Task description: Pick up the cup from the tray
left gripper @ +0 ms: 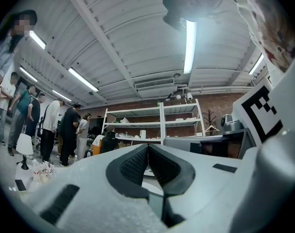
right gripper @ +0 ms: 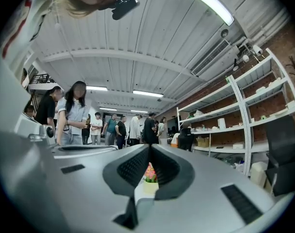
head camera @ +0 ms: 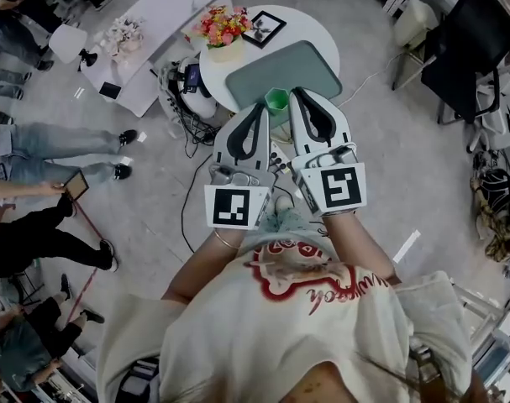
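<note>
Cup (head camera: 276, 98) stands upright on the tray (head camera: 309, 65), mouth up; left tongs (head camera: 259, 107) and right tongs (head camera: 298, 93) closed.

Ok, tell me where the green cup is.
In the head view, the green cup sits at the near edge of the tray on the white table, showing between the tips of the left gripper and the right gripper.

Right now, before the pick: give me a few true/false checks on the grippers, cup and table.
1. The left gripper and right gripper both have fingers closed, holding nothing. True.
2. The right gripper holds the green cup. False: it stands unheld at the tray's near edge.
3. The flower pot stands on the tray. False: it is on the round table, beside the tray.
4. A framed picture lies on the table. True.
</note>
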